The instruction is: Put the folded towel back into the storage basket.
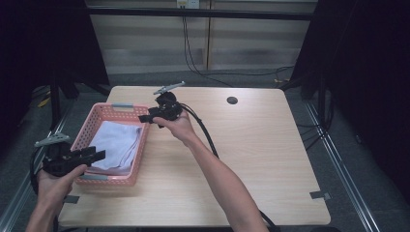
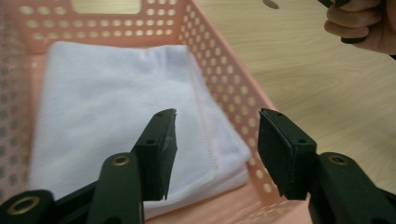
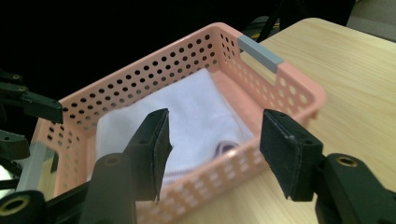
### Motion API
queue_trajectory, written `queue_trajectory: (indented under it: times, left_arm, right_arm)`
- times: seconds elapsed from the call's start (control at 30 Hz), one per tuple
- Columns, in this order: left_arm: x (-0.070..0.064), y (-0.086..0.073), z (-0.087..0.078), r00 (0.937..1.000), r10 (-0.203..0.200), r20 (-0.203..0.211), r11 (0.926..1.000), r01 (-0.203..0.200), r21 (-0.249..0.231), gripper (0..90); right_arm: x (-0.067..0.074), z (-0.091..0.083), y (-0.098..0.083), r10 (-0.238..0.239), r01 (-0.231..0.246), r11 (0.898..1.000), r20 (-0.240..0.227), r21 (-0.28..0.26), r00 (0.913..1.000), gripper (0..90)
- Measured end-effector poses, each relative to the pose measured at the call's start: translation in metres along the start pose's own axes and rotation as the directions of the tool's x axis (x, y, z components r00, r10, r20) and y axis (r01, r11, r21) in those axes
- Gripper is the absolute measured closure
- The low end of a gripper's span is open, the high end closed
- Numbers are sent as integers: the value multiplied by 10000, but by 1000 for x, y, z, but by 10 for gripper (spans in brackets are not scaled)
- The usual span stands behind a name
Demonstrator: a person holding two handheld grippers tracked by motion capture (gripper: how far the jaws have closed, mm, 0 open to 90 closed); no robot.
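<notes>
A pink perforated basket (image 1: 99,112) stands on the left part of the wooden table (image 1: 251,145) and holds a folded white towel (image 1: 116,142). My left gripper (image 1: 99,154) hovers at the basket's near corner, open and with nothing in it. Its own view has the towel (image 2: 116,102) and the basket wall (image 2: 233,79) beyond the spread jaws (image 2: 217,126). My right gripper (image 1: 143,118) hangs over the basket's far right corner, open too. In the right gripper view the jaws (image 3: 215,128) frame the basket rim (image 3: 154,77) and the towel (image 3: 191,112), which has a purple-striped edge.
A dark round hole (image 1: 232,100) sits in the far part of the tabletop. A grey tape piece (image 1: 320,195) lies near the front right corner. The basket has grey handle strips (image 3: 260,51). Black cables trail from the right gripper across the table.
</notes>
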State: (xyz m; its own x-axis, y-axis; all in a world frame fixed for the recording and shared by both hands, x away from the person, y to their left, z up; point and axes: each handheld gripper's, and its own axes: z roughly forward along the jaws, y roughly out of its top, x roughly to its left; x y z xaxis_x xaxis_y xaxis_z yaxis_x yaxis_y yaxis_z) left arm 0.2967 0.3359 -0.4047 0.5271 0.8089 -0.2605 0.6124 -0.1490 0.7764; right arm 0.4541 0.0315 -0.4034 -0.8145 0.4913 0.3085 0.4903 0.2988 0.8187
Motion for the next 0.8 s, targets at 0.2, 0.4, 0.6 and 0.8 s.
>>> queue_trajectory:
  times: [0.2,0.4,0.6,0.8]
  left_arm:
    - [-30,7,17,9993,360,109,9993,-361,76,423]
    - [-61,14,35,9963,809,283,9967,-812,85,399]
    - [-89,15,53,9919,1150,535,9934,-1147,-89,337]
    - [-102,12,73,9882,1202,951,9925,-1218,106,270]
  right_arm:
    - [-10,-37,-15,-46,53,9998,305,-210,9995,403]
    - [-13,-80,-35,-238,256,9994,758,-230,9968,388]
    - [-21,-121,-49,-289,338,9989,1439,-321,9892,374]
    - [-27,-158,-69,-215,286,9989,1769,-374,9840,369]
